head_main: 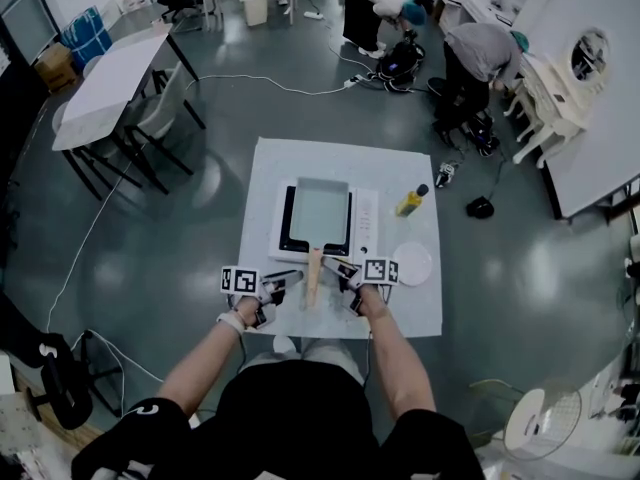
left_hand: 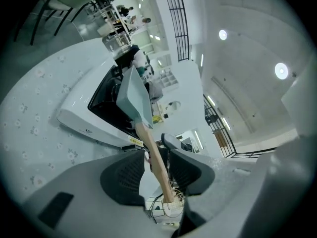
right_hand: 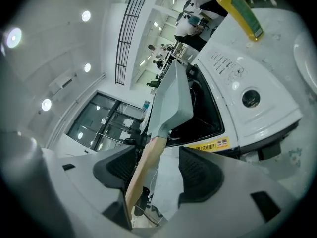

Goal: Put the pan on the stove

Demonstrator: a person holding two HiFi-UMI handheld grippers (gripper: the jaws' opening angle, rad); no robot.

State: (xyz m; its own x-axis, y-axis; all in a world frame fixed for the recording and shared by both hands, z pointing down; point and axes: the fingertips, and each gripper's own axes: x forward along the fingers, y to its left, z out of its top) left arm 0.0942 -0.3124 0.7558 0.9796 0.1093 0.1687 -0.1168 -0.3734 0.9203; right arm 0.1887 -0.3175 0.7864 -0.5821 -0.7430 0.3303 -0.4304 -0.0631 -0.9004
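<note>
"White cloth covers the square table (head_main: 275, 163), and on it the flat white stove (head_main: 366, 223) with its black glass top. Where's the pan?"

"That grey-blue rectangular pan (head_main: 319, 211) lies flat over the black glass, so I'd judge it already set down. Its pale wooden handle (head_main: 314, 276) points back at the person."

"And the tongs?"

"Left gripper (head_main: 285, 290) and right gripper (head_main: 345, 278) sit on either side of the handle, facing each other across it. Each gripper view shows the jaws spread, with the handle running through the gap and daylight beside it, so neither is pinching anything. It reads as letting go, or steadying the handle so the pan lies square."

"Anything in the way?"

"Nothing on the glass itself. A round white plate (head_main: 413, 263) sits on the cloth just right of the stove, and a yellow bottle with a dark cap (head_main: 411, 201) stands behind it, both clear of the pan."
</note>
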